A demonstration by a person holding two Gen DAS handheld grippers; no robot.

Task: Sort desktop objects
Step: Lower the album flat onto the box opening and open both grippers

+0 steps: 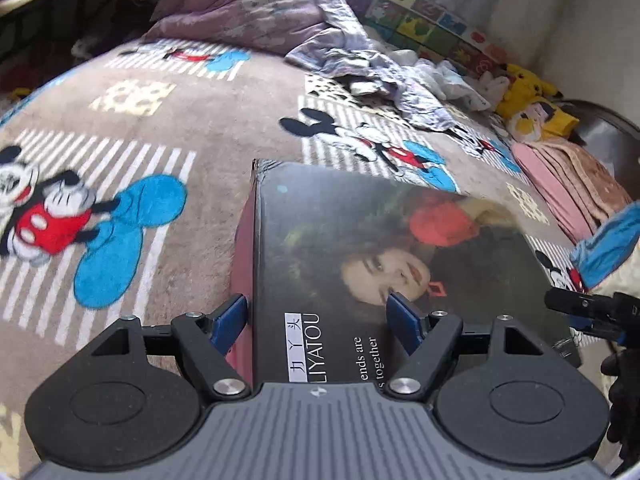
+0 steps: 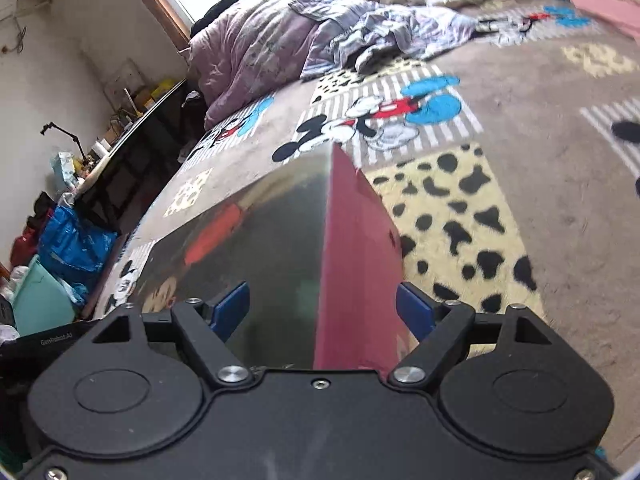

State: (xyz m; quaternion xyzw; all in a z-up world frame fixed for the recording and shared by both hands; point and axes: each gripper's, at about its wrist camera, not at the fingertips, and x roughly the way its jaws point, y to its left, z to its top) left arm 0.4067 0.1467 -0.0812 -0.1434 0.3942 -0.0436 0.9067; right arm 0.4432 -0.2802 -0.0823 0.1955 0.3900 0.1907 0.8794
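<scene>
A large dark box [image 1: 360, 248] with a woman's portrait on its lid and dark red sides lies on a Mickey Mouse blanket [image 1: 140, 168]. My left gripper [image 1: 316, 314] is open and straddles the box's near left corner, one blue pad by the red side, one over the lid. In the right wrist view the same box [image 2: 280, 248] shows its glossy lid and red side [image 2: 356, 264]. My right gripper [image 2: 324, 306] is open and straddles that edge. The right gripper also shows at the right edge of the left wrist view [image 1: 592, 308].
A purple quilt [image 1: 240, 4] and crumpled clothes [image 1: 360, 60] lie at the far end of the bed. Yellow plush toys [image 1: 532, 100] and folded pink blankets [image 1: 568, 176] sit at the right. A dark desk [image 2: 132, 148] with clutter and blue bags [image 2: 72, 248] stands beside the bed.
</scene>
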